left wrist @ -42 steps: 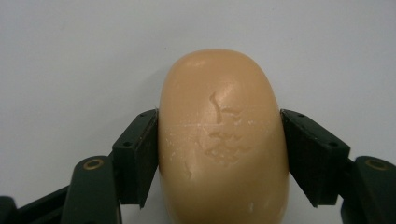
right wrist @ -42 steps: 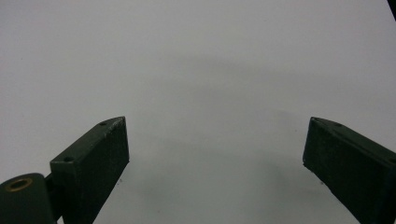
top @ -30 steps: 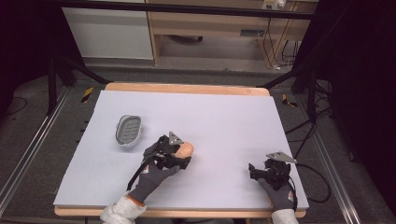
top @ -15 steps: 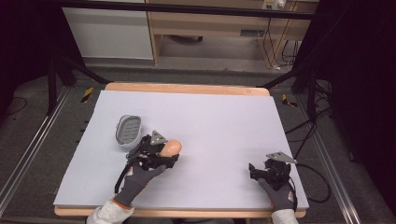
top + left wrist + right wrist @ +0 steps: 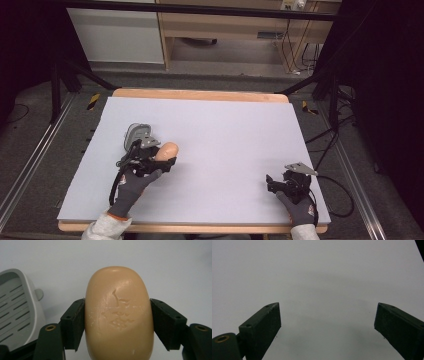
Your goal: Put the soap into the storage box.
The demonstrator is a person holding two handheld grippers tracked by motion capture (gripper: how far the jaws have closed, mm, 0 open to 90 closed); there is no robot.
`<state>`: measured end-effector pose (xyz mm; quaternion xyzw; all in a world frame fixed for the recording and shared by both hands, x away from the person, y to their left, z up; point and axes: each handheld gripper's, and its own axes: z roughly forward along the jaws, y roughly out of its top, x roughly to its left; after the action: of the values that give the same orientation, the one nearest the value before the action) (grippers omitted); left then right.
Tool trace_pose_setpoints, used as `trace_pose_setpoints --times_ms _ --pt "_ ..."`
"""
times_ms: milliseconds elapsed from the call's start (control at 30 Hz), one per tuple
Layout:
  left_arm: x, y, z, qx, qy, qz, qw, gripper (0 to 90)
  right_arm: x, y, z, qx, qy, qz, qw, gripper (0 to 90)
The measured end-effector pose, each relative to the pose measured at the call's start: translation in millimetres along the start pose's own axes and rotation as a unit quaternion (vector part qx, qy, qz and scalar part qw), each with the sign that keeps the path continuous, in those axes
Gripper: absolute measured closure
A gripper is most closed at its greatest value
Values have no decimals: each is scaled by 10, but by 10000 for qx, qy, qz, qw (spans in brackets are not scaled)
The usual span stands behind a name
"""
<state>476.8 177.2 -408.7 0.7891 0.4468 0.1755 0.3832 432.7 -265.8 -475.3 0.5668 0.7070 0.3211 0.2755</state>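
High view: the left gripper, clamped on the tan soap bar, has shifted left across the table over the last second and now sits just beside the grey soap dish; placement looks likely. The right gripper is unmoved.

Left gripper view: jaws press both sides of the soap; the dish lies left. No readable writing.

Right gripper view: jaws spread wide, holding nothing.

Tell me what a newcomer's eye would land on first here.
First, the tan bar of soap, clamped between the jaws of the left gripper at the left of the pale table. Just beyond it sits a grey slotted soap dish. Far off at the right near edge, the right gripper rests open, holding nothing.
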Motion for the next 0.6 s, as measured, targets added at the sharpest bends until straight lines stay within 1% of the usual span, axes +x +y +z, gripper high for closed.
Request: trace_pose_setpoints --times_ms 33,100,133,233,333,367,467,533,600 --pt "47 12 -39 -53 18 -56 10000 311 1 0 1 -2 -3 6 10000 72" --pt "66 17 -55 -76 31 -67 9999 312 1 0 1 -3 -3 10 10000 72" --pt "128 33 -107 -134 68 -113 9998 312 1 0 2 -1 0 11 10000 72" --pt "211 45 -167 -207 137 -194 9995 312 3 0 6 -1 -2 8 10000 72" --pt "284 52 -208 -251 200 -252 9992 312 4 0 7 2 0 11 10000 71" --pt "284 52 -208 -251 200 -252 9992 312 5 0 8 5 0 11 10000 71" --pt "373 67 -241 -315 286 -356 9985 312 6 1 9 8 4 13 10000 71" --pt "393 71 -247 -325 300 -371 9983 312 7 2 10 9 2 12 10000 71" --pt "443 83 -263 -362 330 -430 9979 312 8 3 12 12 5 25 10000 71"
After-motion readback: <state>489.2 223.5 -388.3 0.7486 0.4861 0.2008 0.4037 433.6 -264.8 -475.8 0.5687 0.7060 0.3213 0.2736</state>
